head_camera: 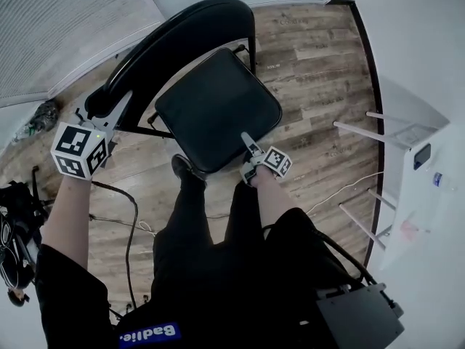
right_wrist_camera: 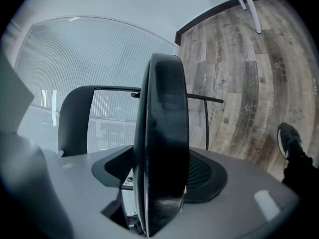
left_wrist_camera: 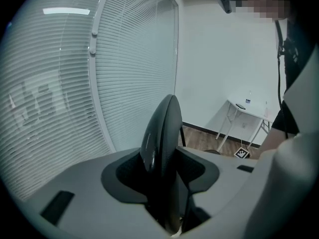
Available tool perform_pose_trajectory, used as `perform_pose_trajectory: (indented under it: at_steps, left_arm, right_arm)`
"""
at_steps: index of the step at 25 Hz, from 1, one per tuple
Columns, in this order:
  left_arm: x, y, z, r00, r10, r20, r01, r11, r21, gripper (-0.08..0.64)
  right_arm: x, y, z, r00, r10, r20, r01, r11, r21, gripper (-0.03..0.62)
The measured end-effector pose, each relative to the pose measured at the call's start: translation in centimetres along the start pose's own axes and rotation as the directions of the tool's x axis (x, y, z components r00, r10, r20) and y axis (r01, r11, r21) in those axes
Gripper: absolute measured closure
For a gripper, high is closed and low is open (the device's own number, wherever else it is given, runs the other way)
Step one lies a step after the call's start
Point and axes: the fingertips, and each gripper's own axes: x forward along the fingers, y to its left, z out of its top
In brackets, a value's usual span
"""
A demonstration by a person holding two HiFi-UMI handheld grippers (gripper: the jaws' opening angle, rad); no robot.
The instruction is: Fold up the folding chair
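Folding chair (head_camera: pixel 211 115) stood on the wooden floor (head_camera: pixel 312 71) right in front of the person, and it was not folded up yet. The left gripper (head_camera: pixel 120 106) pinched the edge of the curved back (head_camera: pixel 174 31), and the right gripper (head_camera: pixel 248 142) pinched the front edge of the seat (head_camera: pixel 225 93). The seat was not yet up against the back, so I think most of the folding was left to do.

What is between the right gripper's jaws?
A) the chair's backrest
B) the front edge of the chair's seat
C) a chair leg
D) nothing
B: the right gripper is closed on the near edge of the black seat; the backrest is in the left gripper.
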Motion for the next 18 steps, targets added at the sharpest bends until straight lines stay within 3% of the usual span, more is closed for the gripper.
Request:
perform_pose_trajectory:
  at_steps: [18]
  left_arm:
    - [-3.5,-3.5,1.8,0.999,-0.048,0.017,0.047,0.999,0.021,0.407]
  right_arm:
    - [-0.1,8.2,-0.4,1.000,-0.016,-0.008,0.016,1.000,-0.009,0.327]
